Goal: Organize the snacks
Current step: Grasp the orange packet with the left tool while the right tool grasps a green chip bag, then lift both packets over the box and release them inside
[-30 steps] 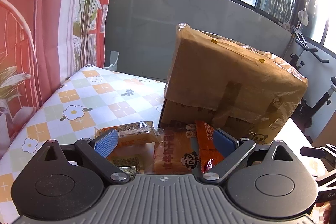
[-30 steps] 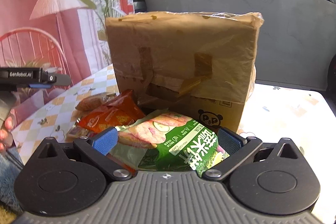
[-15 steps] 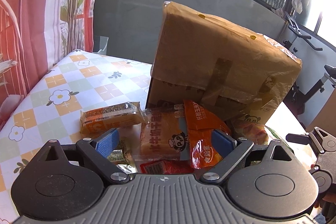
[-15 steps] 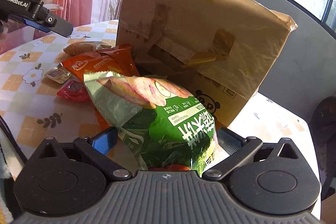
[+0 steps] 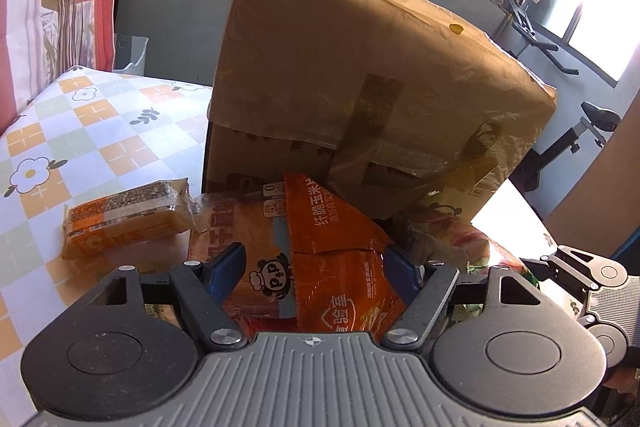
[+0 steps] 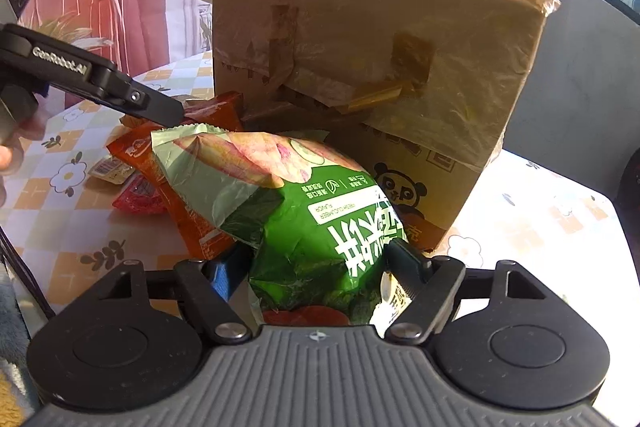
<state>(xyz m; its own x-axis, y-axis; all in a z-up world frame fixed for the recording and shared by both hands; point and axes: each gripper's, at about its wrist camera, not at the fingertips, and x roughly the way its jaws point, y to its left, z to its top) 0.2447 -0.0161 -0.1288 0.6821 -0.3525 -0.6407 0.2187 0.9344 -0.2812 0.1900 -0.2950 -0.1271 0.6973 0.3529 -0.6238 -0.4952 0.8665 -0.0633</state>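
Orange corn-chip packet (image 5: 336, 267) overlaps bread packet (image 5: 248, 247); puffy green bag (image 6: 304, 211) alongside.

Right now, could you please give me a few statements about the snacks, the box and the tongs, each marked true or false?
1. The green bag lies between the right tongs. True; they have just been closing.
2. The orange packet lies between the left tongs. True; these too have just been closing.
3. The cardboard box lies flat. False: it stands upright behind the snacks.
4. The tablecloth is plain white. False: it is checked, with flowers.
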